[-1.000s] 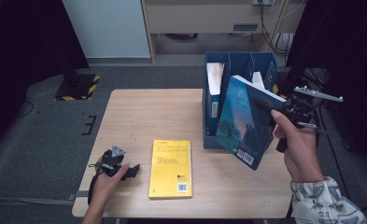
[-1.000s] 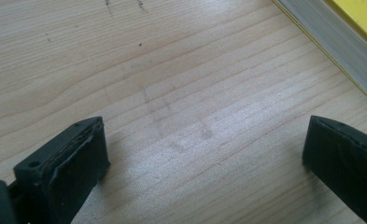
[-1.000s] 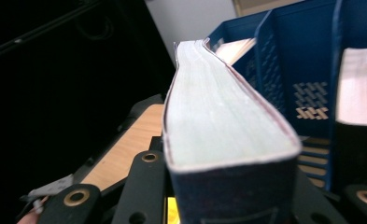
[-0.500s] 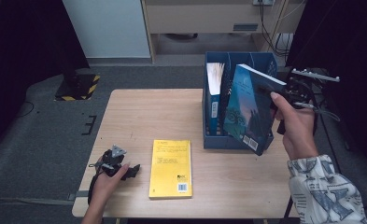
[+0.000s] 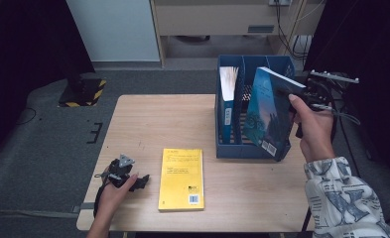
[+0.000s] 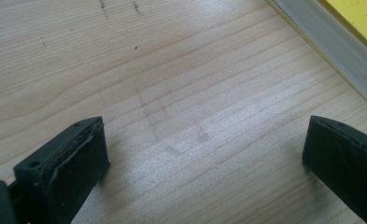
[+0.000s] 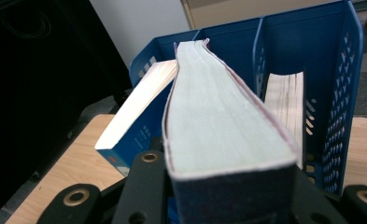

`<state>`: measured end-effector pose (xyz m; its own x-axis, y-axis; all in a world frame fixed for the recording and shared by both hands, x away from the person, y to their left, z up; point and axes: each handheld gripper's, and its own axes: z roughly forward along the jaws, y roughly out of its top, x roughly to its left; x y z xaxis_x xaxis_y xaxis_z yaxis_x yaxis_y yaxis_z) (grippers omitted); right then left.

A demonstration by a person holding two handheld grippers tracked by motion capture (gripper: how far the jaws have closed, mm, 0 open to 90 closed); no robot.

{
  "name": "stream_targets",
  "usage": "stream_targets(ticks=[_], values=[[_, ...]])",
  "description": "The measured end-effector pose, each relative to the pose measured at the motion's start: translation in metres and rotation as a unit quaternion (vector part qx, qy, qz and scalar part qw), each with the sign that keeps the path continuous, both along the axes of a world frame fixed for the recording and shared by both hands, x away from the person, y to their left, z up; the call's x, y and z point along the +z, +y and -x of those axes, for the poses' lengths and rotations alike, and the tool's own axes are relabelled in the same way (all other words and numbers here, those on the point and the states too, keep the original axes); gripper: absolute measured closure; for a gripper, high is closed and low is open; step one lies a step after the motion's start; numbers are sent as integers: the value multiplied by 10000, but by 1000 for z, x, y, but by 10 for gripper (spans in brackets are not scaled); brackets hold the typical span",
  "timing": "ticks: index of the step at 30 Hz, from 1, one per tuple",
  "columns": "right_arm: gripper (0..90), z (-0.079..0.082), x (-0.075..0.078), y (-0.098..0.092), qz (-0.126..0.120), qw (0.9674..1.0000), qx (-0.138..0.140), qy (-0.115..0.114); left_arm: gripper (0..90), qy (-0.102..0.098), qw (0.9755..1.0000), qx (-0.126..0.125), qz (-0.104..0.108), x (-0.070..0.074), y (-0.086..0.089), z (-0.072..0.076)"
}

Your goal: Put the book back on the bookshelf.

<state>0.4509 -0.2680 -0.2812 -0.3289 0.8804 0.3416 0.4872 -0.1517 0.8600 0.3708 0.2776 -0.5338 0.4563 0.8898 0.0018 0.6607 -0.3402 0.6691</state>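
A dark blue book (image 5: 268,115) is held almost upright at the right end of the blue file holder (image 5: 277,63), with my right gripper (image 5: 292,94) shut on its upper edge. In the right gripper view the book's page edge (image 7: 221,126) runs from the right gripper (image 7: 228,198) toward the holder's dividers (image 7: 260,51). I cannot tell whether its lower corner is inside a slot. A yellow book (image 5: 181,178) lies flat near the front edge. Beside it my left gripper (image 5: 142,182) rests on the table, open and empty; its jaws stand wide over bare wood (image 6: 172,93), and the left gripper (image 6: 204,154) has the yellow book (image 6: 358,14) at upper right.
A blue-spined book (image 5: 228,101) stands in the holder's left slot. The right gripper view has a book (image 7: 139,109) left of the held one and another (image 7: 286,105) right of it. The wooden table (image 5: 158,124) ends close behind the holder; dark floor surrounds it.
My right hand has carried the blue book away from the table's right side toward the holder and stood it more upright. The left gripper and yellow book have not moved.
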Motion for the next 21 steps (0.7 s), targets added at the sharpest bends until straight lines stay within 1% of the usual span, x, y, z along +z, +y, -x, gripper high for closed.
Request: stream_targets(ticks=[5,9,21], values=[[726,-4,-2,1,53,9999,-82,22,0,2,10000,-9,-2,0,0,0],[725,-8,-3,3,49,9999,-128,32,0,0,10000,-12,-1,0,0,0],[725,-22,-4,18,172,9997,-185,75,0,-1,10000,-17,-1,0,0,0]])
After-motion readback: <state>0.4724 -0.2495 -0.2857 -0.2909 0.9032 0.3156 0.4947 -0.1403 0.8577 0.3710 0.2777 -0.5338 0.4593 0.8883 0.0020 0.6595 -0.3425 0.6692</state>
